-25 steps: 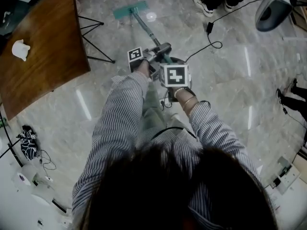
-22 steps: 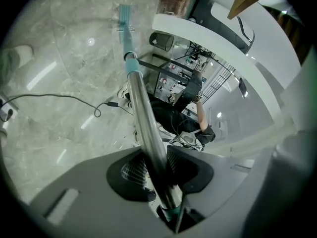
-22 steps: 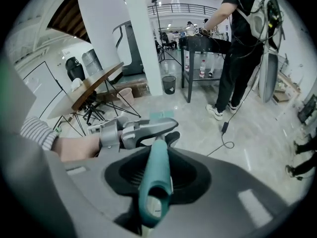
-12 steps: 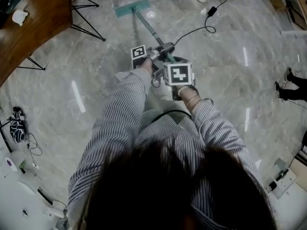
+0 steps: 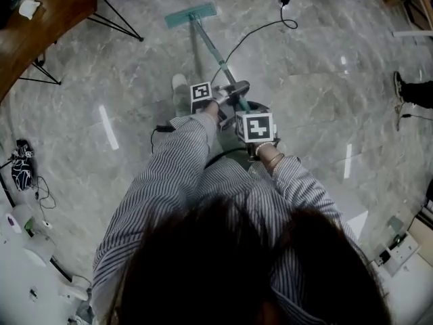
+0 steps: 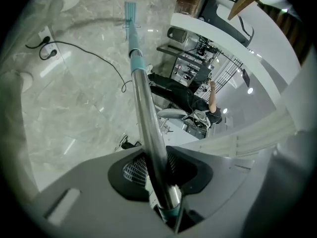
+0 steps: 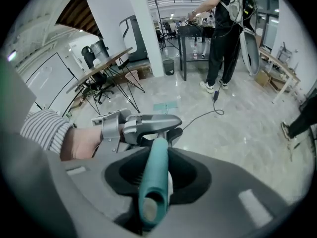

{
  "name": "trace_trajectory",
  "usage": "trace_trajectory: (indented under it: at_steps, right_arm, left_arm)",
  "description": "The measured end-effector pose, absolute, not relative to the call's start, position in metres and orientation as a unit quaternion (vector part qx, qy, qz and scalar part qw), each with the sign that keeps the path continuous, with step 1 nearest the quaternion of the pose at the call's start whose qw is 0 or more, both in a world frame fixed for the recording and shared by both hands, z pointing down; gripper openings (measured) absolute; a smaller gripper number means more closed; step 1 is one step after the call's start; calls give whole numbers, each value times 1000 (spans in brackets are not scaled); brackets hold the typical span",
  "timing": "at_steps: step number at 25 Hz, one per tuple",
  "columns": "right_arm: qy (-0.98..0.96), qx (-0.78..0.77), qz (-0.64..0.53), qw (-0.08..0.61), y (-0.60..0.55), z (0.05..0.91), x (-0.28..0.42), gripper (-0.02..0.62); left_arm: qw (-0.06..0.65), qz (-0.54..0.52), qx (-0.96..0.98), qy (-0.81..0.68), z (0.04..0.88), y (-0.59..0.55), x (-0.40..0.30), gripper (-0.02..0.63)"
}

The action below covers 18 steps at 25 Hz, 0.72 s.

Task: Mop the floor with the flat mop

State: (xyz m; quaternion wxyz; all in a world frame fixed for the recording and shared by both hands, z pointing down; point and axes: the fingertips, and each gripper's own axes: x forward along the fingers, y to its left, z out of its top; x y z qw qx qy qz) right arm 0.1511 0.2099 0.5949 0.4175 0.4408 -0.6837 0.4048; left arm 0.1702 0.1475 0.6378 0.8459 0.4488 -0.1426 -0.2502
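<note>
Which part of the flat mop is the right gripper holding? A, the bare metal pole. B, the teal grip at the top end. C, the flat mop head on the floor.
B: the right gripper view shows the right gripper clamped on the teal end grip.

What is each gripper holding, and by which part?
The flat mop: left gripper, jaws just closing further, on its metal shaft; right gripper on the teal handle end.

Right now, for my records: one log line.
left gripper: jaws just closing on silver metal pole; right gripper: shut on teal handle; teal flat mop head: on marble floor
</note>
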Motion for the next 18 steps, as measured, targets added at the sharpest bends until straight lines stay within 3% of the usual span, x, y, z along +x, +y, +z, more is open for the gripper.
trace_trajectory:
  at_steps: [18]
  right_arm:
    - [-678, 442, 422, 409, 289, 574, 169, 110]
  left_arm:
    - [858, -229, 440, -134, 619, 232, 193, 94]
